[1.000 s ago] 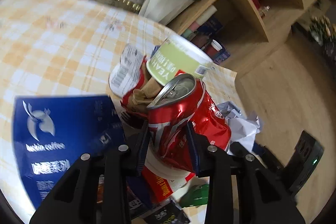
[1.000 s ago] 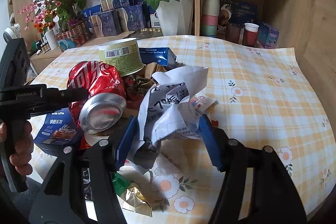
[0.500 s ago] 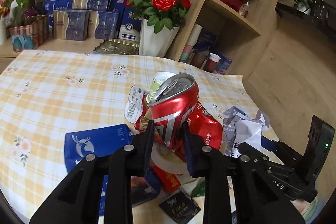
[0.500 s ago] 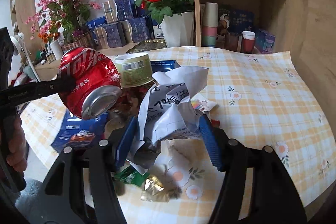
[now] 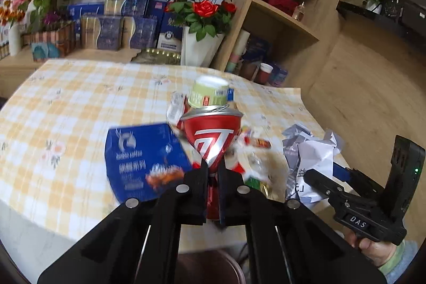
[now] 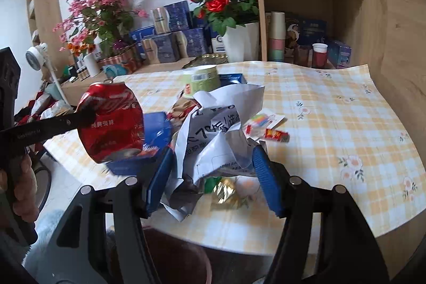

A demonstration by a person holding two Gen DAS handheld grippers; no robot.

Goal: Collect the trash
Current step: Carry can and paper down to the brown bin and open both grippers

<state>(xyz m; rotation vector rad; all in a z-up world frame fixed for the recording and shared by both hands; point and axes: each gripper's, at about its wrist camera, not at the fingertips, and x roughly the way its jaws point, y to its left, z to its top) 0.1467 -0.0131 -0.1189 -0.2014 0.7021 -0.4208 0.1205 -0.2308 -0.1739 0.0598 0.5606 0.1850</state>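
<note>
Lifted higher since a second ago, the crushed red can [image 5: 211, 140] is held clamped in the left gripper [image 5: 213, 172] above the counter [image 5: 66, 108] edge. Crumpled white paper [image 6: 221, 129] is gripped by the right gripper [image 6: 213, 172], just beside a blue box [image 5: 143, 159] and a green cup [image 5: 210, 95].

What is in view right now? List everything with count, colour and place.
can: one, red, crushed, held up off the table
crumpled paper: one, white with print, between blue pads
cup: one, green, on its side mid-table
flat box: one, blue, near table edge
small wrappers: a few, red, green, gold, scattered
table: one, yellow check cloth
rose pot: one, white, red blooms, behind table
boxes: several, blue, back ledge
left hand-held gripper: black, shut on can
right hand-held gripper: blue pads, shut on paper
</note>
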